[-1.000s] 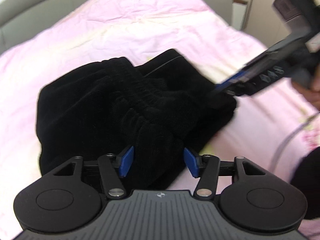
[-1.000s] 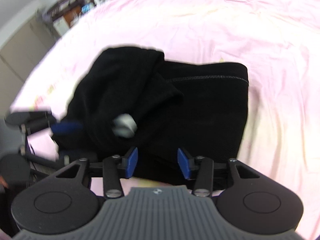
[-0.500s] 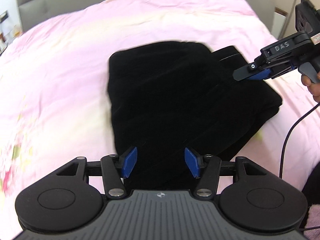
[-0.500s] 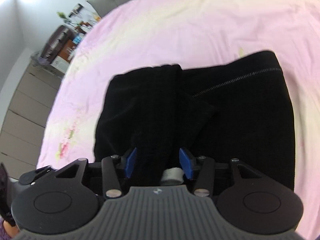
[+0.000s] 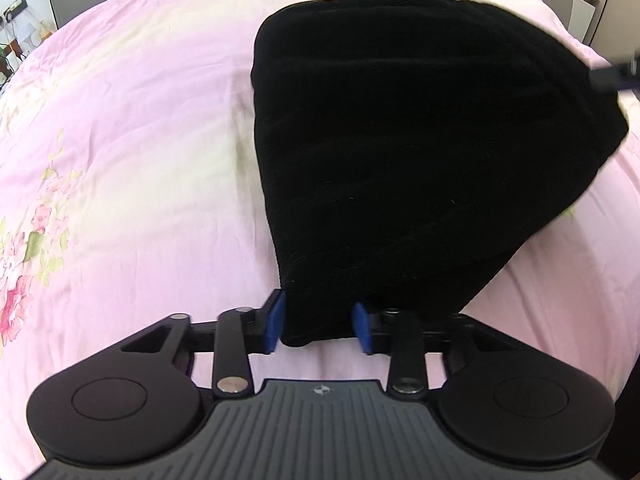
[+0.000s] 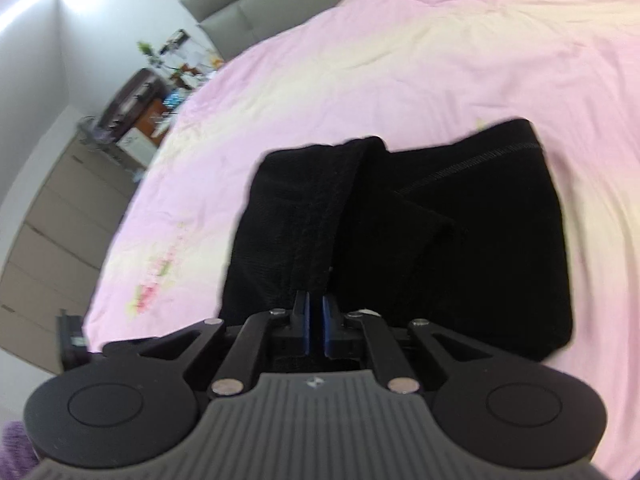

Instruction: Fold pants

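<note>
Pants (image 5: 420, 152) edge between spread left gripper (image 5: 319, 322); pink bedspread (image 5: 132, 128) around.

We count one pair of black pants (image 5: 420, 152) and one pink bedspread (image 5: 132, 128) under it, with one grey headboard (image 6: 240, 12) behind. We see two grippers, the left gripper (image 5: 320, 326) and the right gripper (image 6: 315, 326), each with two blue-padded fingers. Beside the bed we make out one cluttered nightstand (image 6: 156, 108), its small items too blurred to count.
</note>
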`<state>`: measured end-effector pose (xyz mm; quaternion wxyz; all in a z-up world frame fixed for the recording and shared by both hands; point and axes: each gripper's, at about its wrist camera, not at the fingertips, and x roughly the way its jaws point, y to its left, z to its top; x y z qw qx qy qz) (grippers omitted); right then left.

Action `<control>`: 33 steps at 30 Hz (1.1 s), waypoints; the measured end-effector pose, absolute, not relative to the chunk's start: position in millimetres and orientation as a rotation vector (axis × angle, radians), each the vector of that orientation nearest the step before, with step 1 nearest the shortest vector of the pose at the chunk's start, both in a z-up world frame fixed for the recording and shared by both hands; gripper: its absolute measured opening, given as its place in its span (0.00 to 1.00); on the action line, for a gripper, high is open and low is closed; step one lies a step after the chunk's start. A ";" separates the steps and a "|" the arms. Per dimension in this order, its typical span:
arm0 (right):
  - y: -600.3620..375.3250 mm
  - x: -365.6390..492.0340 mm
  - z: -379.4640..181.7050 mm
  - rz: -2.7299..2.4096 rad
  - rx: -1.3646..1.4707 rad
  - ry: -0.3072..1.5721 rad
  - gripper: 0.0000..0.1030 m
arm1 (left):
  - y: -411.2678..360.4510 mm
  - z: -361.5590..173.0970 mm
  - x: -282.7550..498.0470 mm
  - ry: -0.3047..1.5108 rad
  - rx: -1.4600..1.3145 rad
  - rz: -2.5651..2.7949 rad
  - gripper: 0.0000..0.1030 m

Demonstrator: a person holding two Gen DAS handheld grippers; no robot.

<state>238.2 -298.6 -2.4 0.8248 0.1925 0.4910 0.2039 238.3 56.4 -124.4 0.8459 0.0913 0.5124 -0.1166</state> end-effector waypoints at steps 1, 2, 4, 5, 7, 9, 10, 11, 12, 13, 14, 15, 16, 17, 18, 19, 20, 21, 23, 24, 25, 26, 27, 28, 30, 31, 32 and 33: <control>-300.7 234.5 -13.5 0.401 0.419 1.061 0.00 | 57.2 -124.0 238.2 1.084 0.193 -0.243 0.33; -302.6 230.6 -24.9 0.380 0.426 1.083 0.00 | 57.3 -124.5 238.4 1.088 0.196 -0.242 0.31; -303.7 225.6 -47.1 0.337 0.423 1.107 0.00 | 60.9 -124.0 234.1 1.088 0.198 -0.249 0.30; -303.1 224.0 -56.5 0.323 0.425 1.116 0.01 | 62.3 -122.3 234.1 1.088 0.190 -0.253 0.30; -300.8 227.7 -70.6 0.301 0.416 1.128 0.01 | 66.9 -117.7 235.6 1.085 0.157 -0.264 0.30; -300.4 233.2 -75.6 0.295 0.429 1.138 0.02 | 72.8 -112.8 239.3 1.080 0.114 -0.271 0.30; -300.8 236.9 -74.0 0.295 0.440 1.146 0.02 | 76.6 -109.3 240.5 1.081 0.092 -0.275 0.30; -300.7 238.9 -72.4 0.298 0.444 1.151 0.03 | 78.7 -107.2 242.0 1.080 0.078 -0.275 0.29; -299.9 241.7 -70.5 0.306 0.445 1.152 0.05 | 79.3 -105.5 243.3 1.079 0.066 -0.275 0.29; -302.4 245.2 -69.0 0.315 0.459 1.151 0.08 | 80.7 -103.1 243.8 1.078 0.056 -0.278 0.29; -305.0 246.4 -64.0 0.322 0.481 1.148 0.09 | 82.1 -101.1 244.9 1.075 0.047 -0.281 0.29; -307.5 248.6 -59.6 0.326 0.505 1.145 0.18 | 82.3 -97.8 245.6 1.069 0.037 -0.283 0.29; -309.4 250.8 -56.4 0.332 0.531 1.133 0.27 | 81.7 -94.3 247.3 1.066 0.028 -0.289 0.29; -312.4 253.2 -53.2 0.337 0.551 1.115 0.43 | 82.2 -91.7 249.1 1.064 0.022 -0.294 0.29; -314.1 255.8 -49.7 0.337 0.557 1.100 0.46 | 82.4 -86.6 250.4 1.058 0.009 -0.301 0.29; -318.0 256.2 -45.3 0.329 0.555 1.093 0.45 | 83.6 -80.0 249.7 1.044 -0.011 -0.315 0.30; -319.8 261.7 -44.6 0.317 0.560 1.090 0.47 | 85.0 -74.4 251.0 1.032 -0.031 -0.327 0.30; -325.3 266.1 -43.3 0.308 0.581 1.089 0.50 | 86.5 -68.3 253.5 1.021 -0.051 -0.339 0.30; -329.2 278.4 -48.6 0.302 0.640 1.100 0.50 | 84.2 -56.9 261.3 0.989 -0.075 -0.348 0.34; -331.0 283.0 -50.4 0.291 0.664 1.111 0.53 | 83.5 -54.1 265.0 0.982 -0.072 -0.340 0.34; -331.3 290.6 -55.1 0.281 0.682 1.121 0.55 | 81.5 -53.6 271.3 0.979 -0.062 -0.322 0.34; -330.9 297.6 -60.2 0.273 0.699 1.126 0.56 | 80.9 -54.6 276.7 0.981 -0.055 -0.306 0.34; -330.8 303.5 -65.0 0.265 0.719 1.132 0.57 | 79.6 -56.5 281.4 0.987 -0.052 -0.293 0.34; -331.0 310.2 -71.0 0.258 0.747 1.144 0.59 | 78.2 -59.7 286.0 0.996 -0.051 -0.282 0.34; -332.3 320.3 -80.9 0.246 0.820 1.154 0.63 | 75.4 -67.9 294.4 1.011 -0.044 -0.260 0.34; -332.1 324.0 -84.0 0.249 0.848 1.155 0.63 | 75.3 -72.4 296.5 1.018 -0.041 -0.246 0.34; -332.8 328.6 -85.3 0.259 0.866 1.159 0.63 | 75.1 -75.4 299.2 1.026 -0.042 -0.236 0.34; -329.4 332.1 -86.0 0.269 0.863 1.164 0.63 | 75.8 -79.7 301.7 1.033 -0.048 -0.227 0.34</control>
